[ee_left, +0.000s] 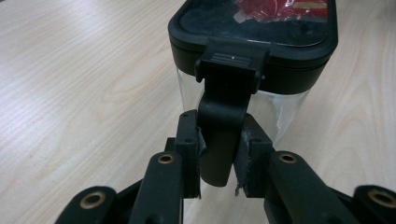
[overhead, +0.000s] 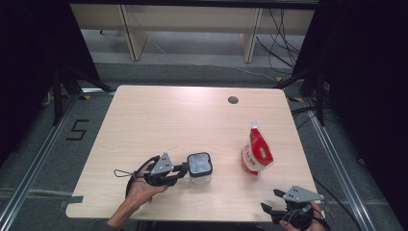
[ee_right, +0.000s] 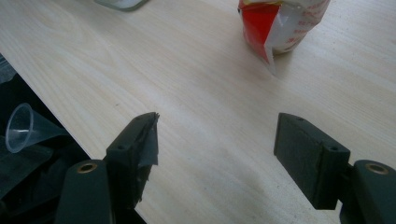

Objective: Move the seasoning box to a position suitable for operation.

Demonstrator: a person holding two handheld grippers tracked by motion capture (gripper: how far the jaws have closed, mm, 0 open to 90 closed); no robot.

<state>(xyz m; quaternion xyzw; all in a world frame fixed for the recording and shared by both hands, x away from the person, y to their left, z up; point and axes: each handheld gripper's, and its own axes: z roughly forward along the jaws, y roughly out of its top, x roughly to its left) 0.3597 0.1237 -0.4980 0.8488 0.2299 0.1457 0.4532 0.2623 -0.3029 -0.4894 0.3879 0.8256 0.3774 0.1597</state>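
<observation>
A clear square container (overhead: 199,167) with a black lid (ee_left: 252,37) stands near the table's front, left of centre. Its black latch flap (ee_left: 224,116) hangs down the near side. My left gripper (overhead: 184,169) reaches in from the left, and in the left gripper view (ee_left: 218,156) its pads close on that latch flap from both sides. A red and white pouch (overhead: 257,154) stands upright to the right of the container; its red print shows through the lid. My right gripper (overhead: 270,199) rests at the table's front right edge, open, with the pouch (ee_right: 280,23) well beyond its empty jaws (ee_right: 215,149).
The wooden table (overhead: 168,115) has a round cable hole (overhead: 233,100) at the back right. A clear plastic funnel (ee_right: 23,126) lies below the table's edge in the right gripper view. A thin wire loop (overhead: 121,172) lies left of my left hand.
</observation>
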